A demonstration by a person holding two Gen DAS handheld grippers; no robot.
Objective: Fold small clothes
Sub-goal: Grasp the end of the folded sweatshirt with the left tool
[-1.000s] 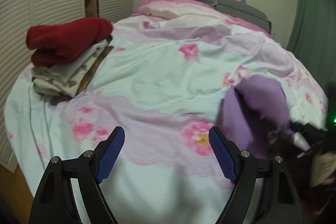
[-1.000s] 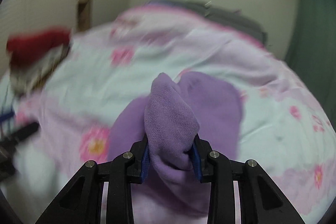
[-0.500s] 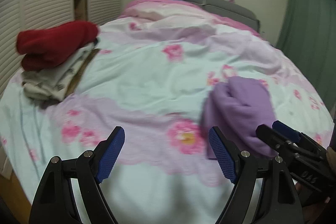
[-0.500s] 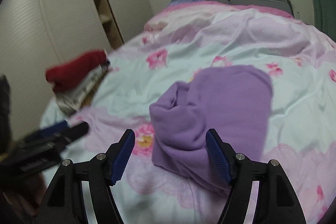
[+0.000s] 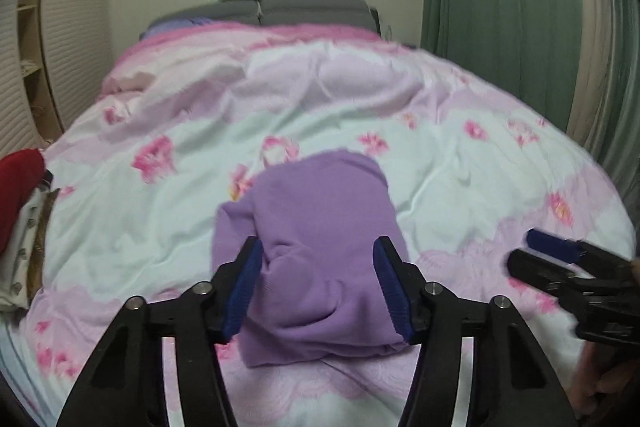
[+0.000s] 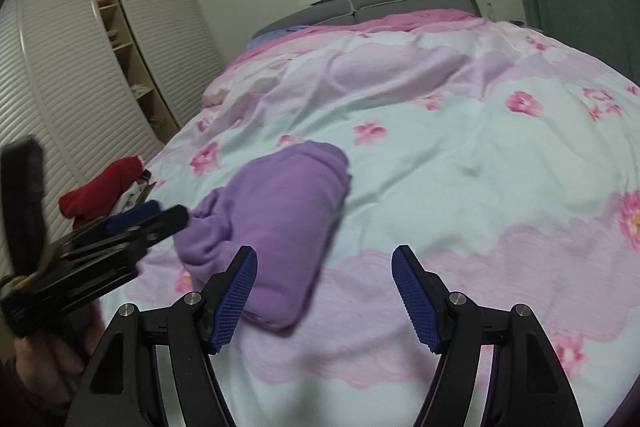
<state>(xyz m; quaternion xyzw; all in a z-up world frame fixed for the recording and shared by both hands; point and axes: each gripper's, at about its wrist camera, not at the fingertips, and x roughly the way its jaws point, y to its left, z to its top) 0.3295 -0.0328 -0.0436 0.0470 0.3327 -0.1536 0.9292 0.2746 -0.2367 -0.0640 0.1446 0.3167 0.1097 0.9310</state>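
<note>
Left hand-held gripper (image 5: 318, 285): jaws just closing astride purple garment (image 5: 320, 251), contact unclear | right hand-held gripper (image 6: 324, 297): parted, empty | red garment (image 5: 16, 199): cut off at bed (image 5: 460, 163) edge

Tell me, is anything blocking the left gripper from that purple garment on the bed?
Nothing visible does. The left gripper already straddles the purple garment, its jaws just closing in; the right gripper stands open beside it.
</note>
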